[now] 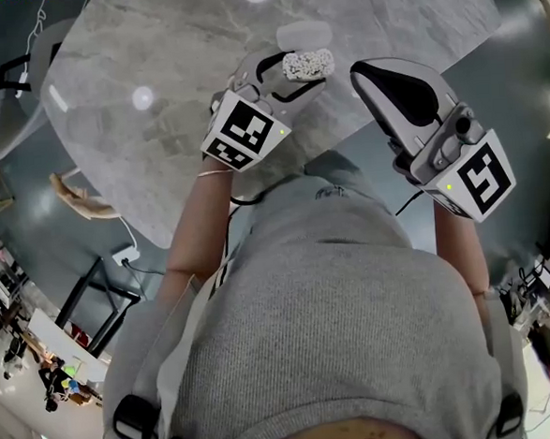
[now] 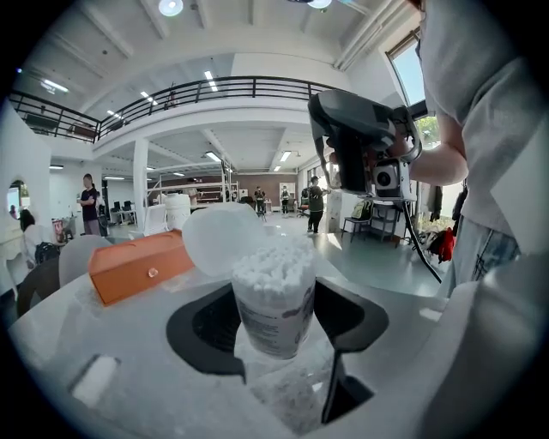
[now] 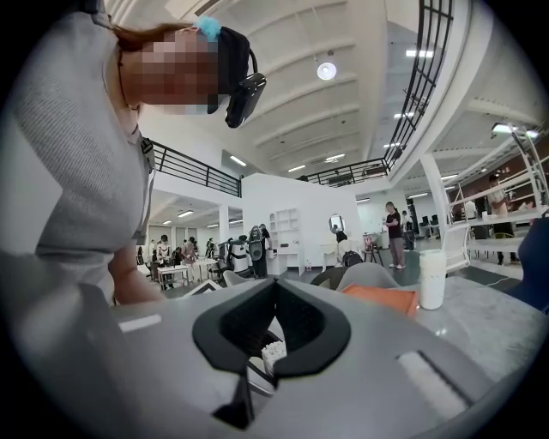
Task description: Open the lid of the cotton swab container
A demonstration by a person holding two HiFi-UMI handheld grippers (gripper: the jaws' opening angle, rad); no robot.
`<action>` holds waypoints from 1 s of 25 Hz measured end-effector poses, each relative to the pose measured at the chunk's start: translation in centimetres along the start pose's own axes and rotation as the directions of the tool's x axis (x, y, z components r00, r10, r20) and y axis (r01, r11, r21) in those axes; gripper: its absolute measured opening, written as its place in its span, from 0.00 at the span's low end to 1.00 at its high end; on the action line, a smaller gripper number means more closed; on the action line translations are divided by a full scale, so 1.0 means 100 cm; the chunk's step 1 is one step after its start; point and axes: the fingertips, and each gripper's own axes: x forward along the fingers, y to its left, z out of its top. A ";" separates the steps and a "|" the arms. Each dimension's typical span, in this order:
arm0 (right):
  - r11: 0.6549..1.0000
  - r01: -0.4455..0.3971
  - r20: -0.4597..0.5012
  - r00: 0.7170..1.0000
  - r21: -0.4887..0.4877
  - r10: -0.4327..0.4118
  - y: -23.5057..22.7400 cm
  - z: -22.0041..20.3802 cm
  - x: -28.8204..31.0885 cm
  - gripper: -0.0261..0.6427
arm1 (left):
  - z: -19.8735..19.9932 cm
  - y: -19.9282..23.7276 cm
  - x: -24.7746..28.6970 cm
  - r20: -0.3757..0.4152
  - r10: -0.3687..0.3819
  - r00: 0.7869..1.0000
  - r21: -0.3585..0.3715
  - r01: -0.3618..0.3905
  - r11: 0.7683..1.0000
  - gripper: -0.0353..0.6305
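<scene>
Cotton swab container [image 2: 273, 300] stands upright betw. the jaws of the left gripper [image 2: 274, 339], centre of the left gripper view. Long axis vertical, open mouth up, white swab tips [image 2: 274, 260] packed to the rim. Its round translucent lid [image 2: 221, 238] is flipped open and leans back at the container's upper left. In head view the container [image 1: 308, 64] is upper centre of frame, seen from above onto the swab tips, w/ the lid [image 1: 304, 35] just beyond it toward the top edge. Can't tell whether its base touches the bench.

Bench [image 1: 148, 148] has a grey marbled top w/ a rounded outline and fills the upper part of head view, dark glossy floor [image 1: 31, 217] around it. An orange box [image 2: 141, 264] lies on the bench at centre left of the left gripper view, apart from the container. A white cylinder [image 3: 431, 279] stands on the bench at the right of the right gripper view. Room is a big white hall w/ a railed balcony [image 2: 214, 86] across the top, ceiling lamps, ppl standing far off.

Left gripper [image 1: 282, 78]: jaws narrowed onto the container, one each side of its wall, holding it. Right gripper [image 1: 370, 76]: right of the container in head view, apart from it. Its own view [image 3: 274, 290] shows the jaws closed together, tips meeting, nothing betw. them. The swab tips show small beyond, lower centre [image 3: 273, 353].
</scene>
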 end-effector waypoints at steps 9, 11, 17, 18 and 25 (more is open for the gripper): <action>1.000 0.013 -0.014 1.000 -0.007 -0.013 -0.001 -0.004 -0.003 0.04 | -0.012 0.002 0.013 -0.015 0.002 1.000 0.003 -0.002 1.000 0.45; 1.000 0.018 -0.016 1.000 -0.007 -0.018 -0.001 -0.005 -0.003 0.04 | -0.016 0.003 0.016 -0.023 0.003 1.000 0.007 -0.003 1.000 0.45; 1.000 0.023 -0.012 1.000 -0.002 -0.023 -0.001 -0.006 -0.003 0.04 | -0.033 0.004 0.024 -0.051 0.000 0.999 0.019 0.001 1.000 0.45; 1.000 0.024 -0.011 1.000 -0.001 -0.024 -0.001 -0.006 -0.004 0.04 | -0.036 0.004 0.025 -0.057 0.000 0.998 0.020 0.001 1.000 0.45; 0.999 0.025 -0.008 1.000 0.020 -0.025 0.002 -0.003 0.001 0.04 | -0.043 0.007 0.028 -0.061 0.004 0.998 0.003 -0.004 1.000 0.45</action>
